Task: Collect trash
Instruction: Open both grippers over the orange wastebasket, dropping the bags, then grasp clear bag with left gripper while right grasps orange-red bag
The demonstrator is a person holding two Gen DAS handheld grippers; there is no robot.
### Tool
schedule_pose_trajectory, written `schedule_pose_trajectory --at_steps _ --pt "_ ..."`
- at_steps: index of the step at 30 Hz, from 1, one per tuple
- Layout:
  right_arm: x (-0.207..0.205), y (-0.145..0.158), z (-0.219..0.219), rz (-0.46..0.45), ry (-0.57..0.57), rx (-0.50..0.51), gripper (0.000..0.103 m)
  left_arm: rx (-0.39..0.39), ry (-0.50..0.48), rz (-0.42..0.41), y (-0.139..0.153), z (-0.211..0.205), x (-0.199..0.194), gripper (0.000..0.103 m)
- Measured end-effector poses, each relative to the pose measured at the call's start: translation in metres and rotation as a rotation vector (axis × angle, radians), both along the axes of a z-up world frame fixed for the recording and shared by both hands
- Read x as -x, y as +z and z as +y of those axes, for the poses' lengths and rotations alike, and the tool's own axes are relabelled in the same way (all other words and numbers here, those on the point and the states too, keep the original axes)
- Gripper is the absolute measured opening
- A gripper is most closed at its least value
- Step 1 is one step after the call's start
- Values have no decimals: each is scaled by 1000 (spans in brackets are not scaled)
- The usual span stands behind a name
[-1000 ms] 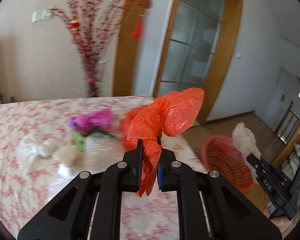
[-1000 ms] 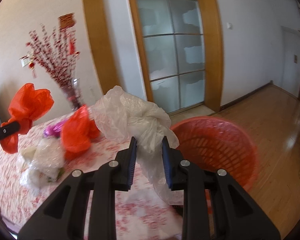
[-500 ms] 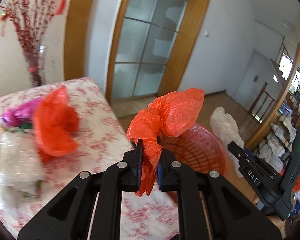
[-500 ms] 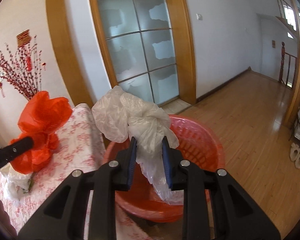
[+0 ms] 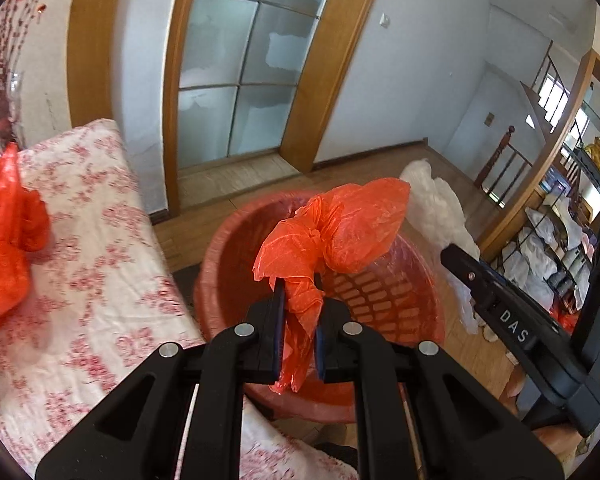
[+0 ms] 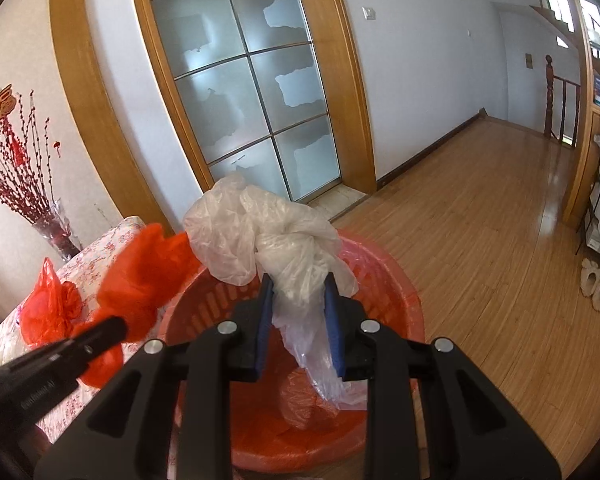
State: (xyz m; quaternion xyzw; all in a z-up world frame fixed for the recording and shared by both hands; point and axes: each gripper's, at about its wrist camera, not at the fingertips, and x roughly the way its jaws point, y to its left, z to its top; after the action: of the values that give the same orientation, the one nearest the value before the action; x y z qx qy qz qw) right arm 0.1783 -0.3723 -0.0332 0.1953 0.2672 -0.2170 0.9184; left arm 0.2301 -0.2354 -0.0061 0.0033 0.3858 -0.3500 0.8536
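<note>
My left gripper (image 5: 298, 284) is shut on a crumpled orange plastic bag (image 5: 336, 232) and holds it over the red basket (image 5: 384, 292). My right gripper (image 6: 298, 280) is shut on a crumpled white plastic bag (image 6: 260, 236) and holds it over the same red basket (image 6: 392, 280), which holds another orange bag (image 6: 312, 404) at its bottom. The white bag also shows in the left wrist view (image 5: 436, 204), and the orange bag in the right wrist view (image 6: 144, 276).
A table with a floral cloth (image 5: 100, 248) stands left of the basket, with another orange bag (image 5: 8, 248) on it. A vase of red branches (image 6: 52, 228) stands at the table's back. Wooden floor (image 6: 480, 232) lies to the right, with a glass door (image 6: 252, 92) behind.
Both grippers have swung right from the table to above the red basket, each still holding its bag.
</note>
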Motion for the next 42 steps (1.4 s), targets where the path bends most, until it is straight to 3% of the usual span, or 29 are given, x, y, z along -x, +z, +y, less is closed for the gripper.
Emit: schedule_pose_trajectory --at_steps 7,11,18,24,32,42 --pt "-8 -11 -11 1 11 -30 26 -21 -27 43 -15 -22 -6 11" --pt "-10 -16 -19 -10 8 -58 31 -34 -35 74 -23 -27 -9 13" --pt "-6 -21 -29 -8 -15 -67 47 -46 -7 104 -32 -18 -14 41" --pt "-2 -22 -23 10 -22 -22 56 -62 38 94 -30 1 -13 52" --pt "1 -20 -7 27 2 -2 56 -89 129 54 -26 40 -6 62" --pt "0 -8 37 28 91 24 56 -76 255 13 -8 109 10 64"
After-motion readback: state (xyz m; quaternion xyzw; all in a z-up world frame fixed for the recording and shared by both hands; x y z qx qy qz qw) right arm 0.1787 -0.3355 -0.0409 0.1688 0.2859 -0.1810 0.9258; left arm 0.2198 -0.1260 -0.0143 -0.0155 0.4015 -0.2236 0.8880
